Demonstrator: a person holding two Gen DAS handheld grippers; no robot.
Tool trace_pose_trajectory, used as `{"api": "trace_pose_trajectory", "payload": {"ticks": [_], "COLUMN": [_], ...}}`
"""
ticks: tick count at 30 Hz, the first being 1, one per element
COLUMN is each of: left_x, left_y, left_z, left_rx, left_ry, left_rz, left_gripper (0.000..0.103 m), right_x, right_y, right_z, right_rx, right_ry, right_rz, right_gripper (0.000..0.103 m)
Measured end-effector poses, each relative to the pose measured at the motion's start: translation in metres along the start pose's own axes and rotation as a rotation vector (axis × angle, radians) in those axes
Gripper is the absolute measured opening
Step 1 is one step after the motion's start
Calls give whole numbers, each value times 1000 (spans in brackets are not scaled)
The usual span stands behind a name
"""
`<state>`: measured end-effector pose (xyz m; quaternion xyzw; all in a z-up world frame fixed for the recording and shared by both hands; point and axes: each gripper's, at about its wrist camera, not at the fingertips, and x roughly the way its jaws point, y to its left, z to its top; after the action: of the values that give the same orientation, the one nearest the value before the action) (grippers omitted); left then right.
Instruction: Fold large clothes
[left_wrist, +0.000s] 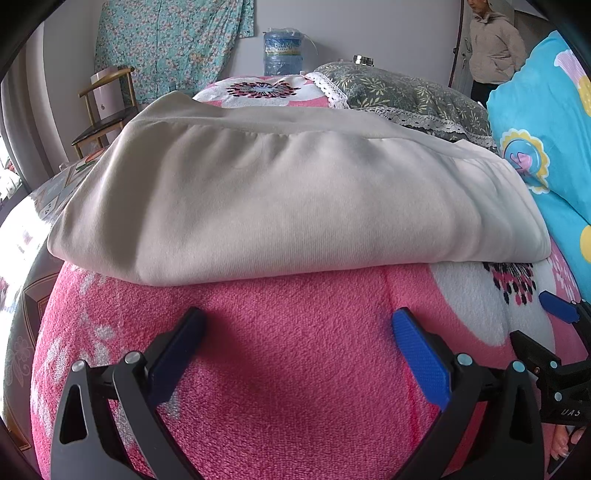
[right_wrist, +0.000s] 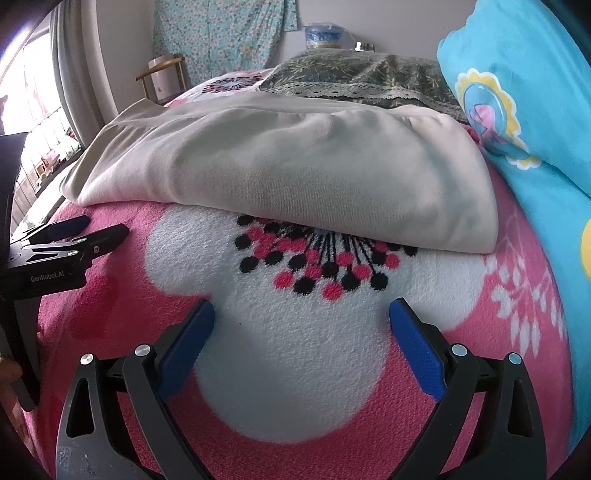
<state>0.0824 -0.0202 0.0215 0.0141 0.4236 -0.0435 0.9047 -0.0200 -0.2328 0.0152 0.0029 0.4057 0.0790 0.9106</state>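
A cream garment (left_wrist: 288, 199) lies folded into a thick rectangle on a pink fleece blanket (left_wrist: 288, 369); the right wrist view shows the same garment (right_wrist: 295, 173) with its near right corner over a white flower print. My left gripper (left_wrist: 297, 325) is open, low over the blanket, a short way in front of the garment's near fold, nothing between its fingers. My right gripper (right_wrist: 301, 314) is open too, hovering over the white flower patch just short of the garment. Each gripper appears at the edge of the other's view: right gripper (left_wrist: 554, 332), left gripper (right_wrist: 70, 236).
A blue cartoon-print quilt (left_wrist: 546, 140) is piled at the right, a green leaf-print pillow (left_wrist: 402, 92) behind the garment. A wooden chair (left_wrist: 103, 110) and a water jug (left_wrist: 282, 53) stand by the far wall. A person (left_wrist: 493, 48) stands in the doorway at the back right.
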Motion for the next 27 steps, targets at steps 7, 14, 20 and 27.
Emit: {"api": "trace_pose_trajectory", "payload": {"ticks": [7,14,20,27], "left_x": [-1,-1,0,0], "left_y": [0,0,0,0], "left_z": [0,0,0,0], "left_rx": [1,0,1,1], "left_ry": [0,0,2,-4], "left_rz": [2,1,2,0], "left_gripper": [99,99,99,99], "right_x": [1,2,3,3], "right_y": [-1,-2,-2,-3], "right_z": [-1,-1,-1,-1], "right_rx": [8,5,7,7], "right_ry": [-2,-5,-6,-4], "right_rz": [5,-12,-10,-10], "right_gripper": [94,96,96,96]}}
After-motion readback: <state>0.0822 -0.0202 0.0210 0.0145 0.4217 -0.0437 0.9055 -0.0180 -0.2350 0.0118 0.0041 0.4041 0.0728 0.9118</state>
